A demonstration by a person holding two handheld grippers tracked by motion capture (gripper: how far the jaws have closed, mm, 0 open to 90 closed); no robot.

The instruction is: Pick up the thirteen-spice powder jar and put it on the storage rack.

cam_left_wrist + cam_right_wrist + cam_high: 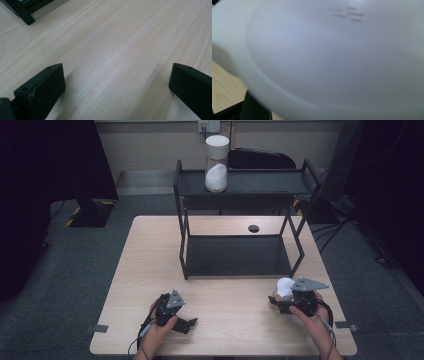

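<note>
A white rounded object point(285, 287) with a tan base, shaped like a bulb, sits near the table's front right. My right gripper point(280, 301) is shut on it and reaches in from the right. In the right gripper view, the object's smooth white surface point(332, 57) bears faint grey print, and one of the black fingers point(254, 108) shows at the bottom left. My left gripper point(186, 324) rests low over the wooden table point(230, 320) at the front left. Its jaws stand wide open in the left gripper view point(117, 87) with bare wood between them.
A black two-tier metal rack point(240, 195) stands on the far half of the table. One of its feet point(25, 17) is close ahead of my left gripper. A clear jar with a white lid point(216, 165) stands on the top shelf. A black round hole point(253, 228) lies behind the rack.
</note>
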